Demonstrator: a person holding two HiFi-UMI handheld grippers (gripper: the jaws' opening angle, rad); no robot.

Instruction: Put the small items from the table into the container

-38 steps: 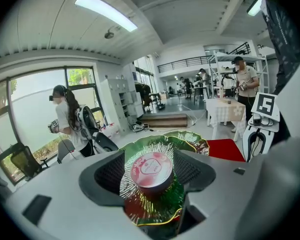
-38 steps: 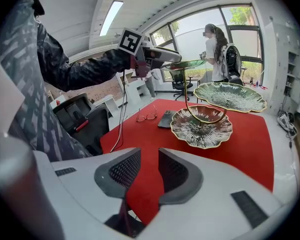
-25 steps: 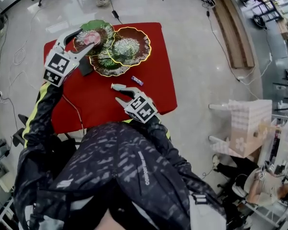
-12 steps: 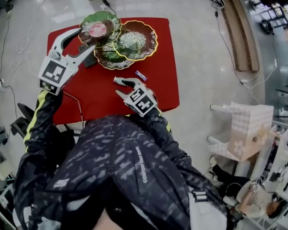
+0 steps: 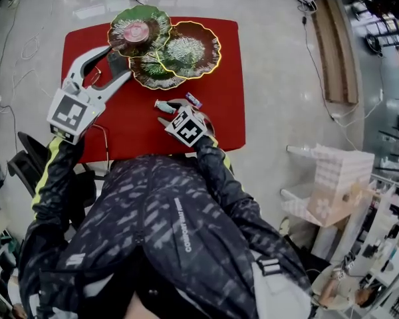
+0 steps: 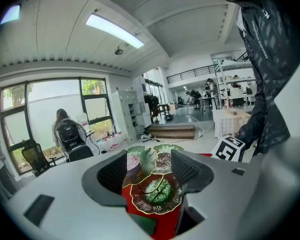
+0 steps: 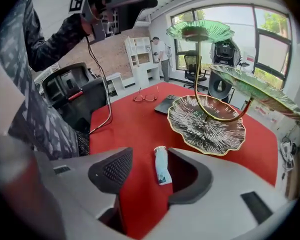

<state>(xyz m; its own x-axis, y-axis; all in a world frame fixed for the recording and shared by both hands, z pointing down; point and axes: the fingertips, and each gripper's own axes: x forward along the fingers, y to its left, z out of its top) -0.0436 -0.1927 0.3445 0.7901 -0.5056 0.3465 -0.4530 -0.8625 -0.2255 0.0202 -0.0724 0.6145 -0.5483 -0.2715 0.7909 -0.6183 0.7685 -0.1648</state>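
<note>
The left gripper point(image 5: 118, 60) hung over the left half of the red table point(image 5: 130, 135), its jaws spread wide with nothing between them, close to the tiered leaf-dish stand point(image 5: 186, 48) that crowded the far edge. Bare red top lay open from the stand to the near edge. There the right gripper point(image 7: 149, 170) tilted down, its jaws opening. The small white tube point(image 7: 161, 169) lay flat between them, seemingly nearer the right pad and not pinched. The table's right edge ran not far beyond.
</note>
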